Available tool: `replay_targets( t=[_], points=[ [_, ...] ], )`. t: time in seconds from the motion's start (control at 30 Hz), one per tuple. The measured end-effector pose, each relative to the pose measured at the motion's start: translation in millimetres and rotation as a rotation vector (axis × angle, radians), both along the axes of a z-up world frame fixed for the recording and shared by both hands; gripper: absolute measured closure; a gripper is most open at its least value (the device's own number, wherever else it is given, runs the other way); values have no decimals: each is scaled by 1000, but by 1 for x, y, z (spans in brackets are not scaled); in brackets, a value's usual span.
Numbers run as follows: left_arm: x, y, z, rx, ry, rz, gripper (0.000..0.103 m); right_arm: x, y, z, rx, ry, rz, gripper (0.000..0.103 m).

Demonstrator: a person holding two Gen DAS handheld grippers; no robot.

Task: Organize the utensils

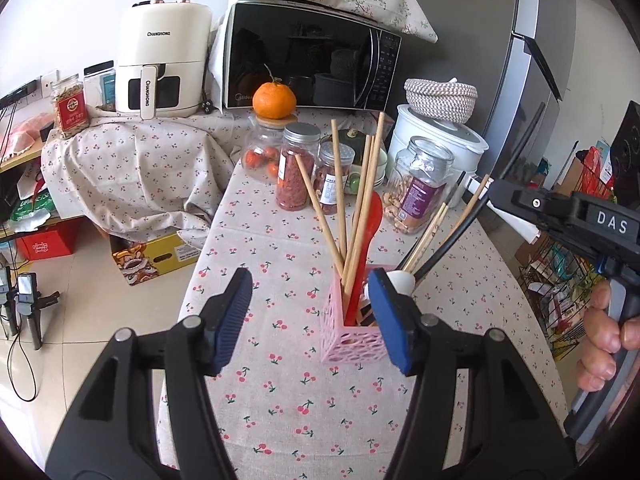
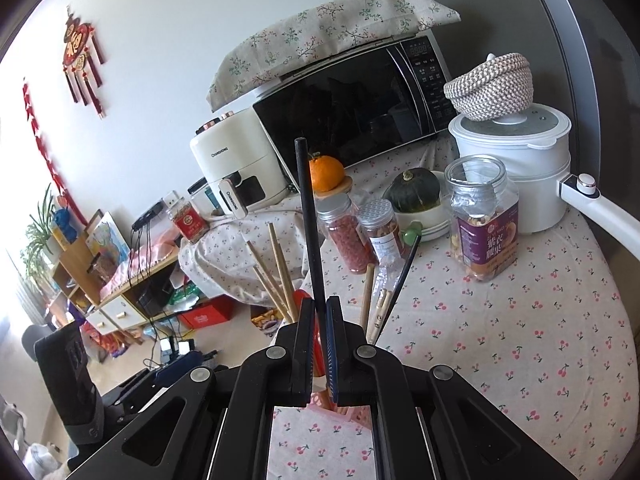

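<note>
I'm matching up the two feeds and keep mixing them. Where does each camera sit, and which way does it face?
Left wrist: on the left gripper, jaws open, looking down the table at the pink basket; the right gripper and a hand show.
Right wrist: on the right gripper, shut on a black chopstick, facing the microwave.
Both share the microwave and orange.
</note>
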State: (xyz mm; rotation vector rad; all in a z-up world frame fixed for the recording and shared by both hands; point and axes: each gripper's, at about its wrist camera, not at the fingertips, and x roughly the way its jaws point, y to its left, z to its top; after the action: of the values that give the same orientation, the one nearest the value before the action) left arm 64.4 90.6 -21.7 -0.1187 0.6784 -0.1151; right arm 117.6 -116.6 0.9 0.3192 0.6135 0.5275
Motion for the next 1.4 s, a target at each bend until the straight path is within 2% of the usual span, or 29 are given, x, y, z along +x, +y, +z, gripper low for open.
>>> replay_targets(
  t=[0.13,0.37,0.5,0.67,0.83,0.93,1.03,1.1,1.23,1.4],
  points=[
    [-1,-5,-4,18,32,-24,37,1,2,-7,7,25,20,88],
    [-9,-19,1,30,44,-61,23,-24,-28,14,18,-32,-14,70],
    [-14,-34,0,42,68,-87,20,-38,-51,22,10,-38,-54,57],
    [-19,-49,-3,48,113,-95,17,-55,-75,23,-74,-33,-123,46],
    [-29,-60,-5,57,135,-64,15,-69,-92,10,-162,31,-185,21],
    [-34,-69,-8,88,154,-52,10,-75,-98,-5,-223,93,-221,19],
    [-39,-78,-8,115,158,-45,4,-80,-97,-17,-322,108,-246,15],
    [-42,-80,-8,123,156,-35,4,-85,-95,-23,-362,112,-249,15],
    [-46,-81,-5,128,151,1,2,-92,-88,-28,-399,117,-233,12],
    [-53,-82,1,159,103,32,1,-100,-75,-24,-429,86,-237,11]
  ],
)
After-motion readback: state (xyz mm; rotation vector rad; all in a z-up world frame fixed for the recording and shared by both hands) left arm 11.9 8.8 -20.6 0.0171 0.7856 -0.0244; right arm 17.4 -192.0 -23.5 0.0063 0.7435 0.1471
